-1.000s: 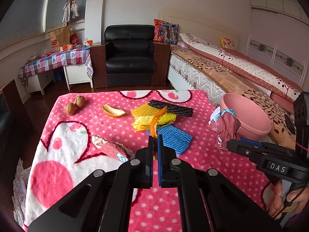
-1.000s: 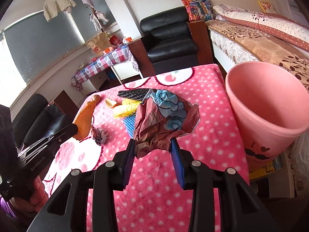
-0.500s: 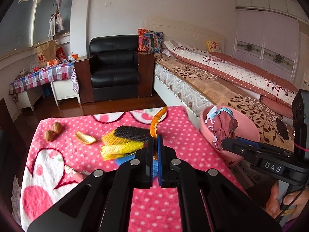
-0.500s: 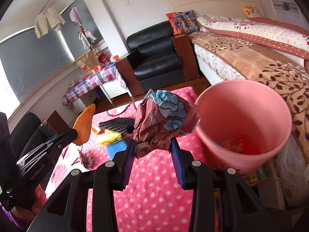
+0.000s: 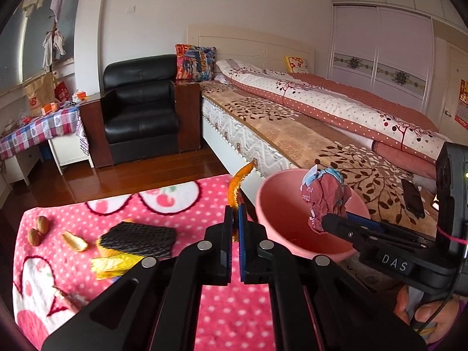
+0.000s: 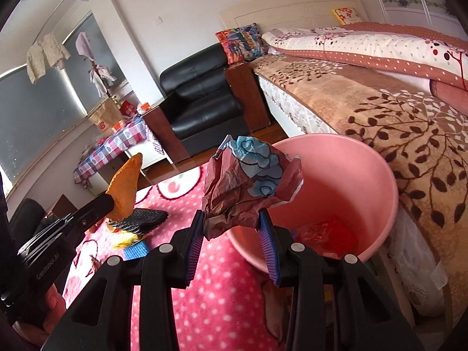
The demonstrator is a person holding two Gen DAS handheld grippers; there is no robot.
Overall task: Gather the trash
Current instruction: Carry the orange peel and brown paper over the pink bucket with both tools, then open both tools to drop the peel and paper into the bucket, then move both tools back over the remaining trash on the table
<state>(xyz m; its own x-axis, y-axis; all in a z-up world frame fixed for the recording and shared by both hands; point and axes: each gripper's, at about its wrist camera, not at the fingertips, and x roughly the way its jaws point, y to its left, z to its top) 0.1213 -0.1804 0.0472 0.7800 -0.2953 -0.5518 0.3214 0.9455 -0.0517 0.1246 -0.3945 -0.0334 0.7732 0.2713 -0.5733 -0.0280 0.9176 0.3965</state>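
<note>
Both tongs loaded at the bin

My left gripper [image 5: 235, 219] is clamped on the peel [image 5: 237, 184], just beside the bin [image 5: 264, 204]; my right gripper [image 6: 231, 234] pinches the wrapper [image 6: 251, 187] at the bin's rim, red scrap inside.

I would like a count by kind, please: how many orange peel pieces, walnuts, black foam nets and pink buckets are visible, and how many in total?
Orange peel pieces: 2, one in the left gripper, one on the blanket
Walnuts: 2
Black foam nets: 1
Pink buckets: 1
Total: 6
</note>
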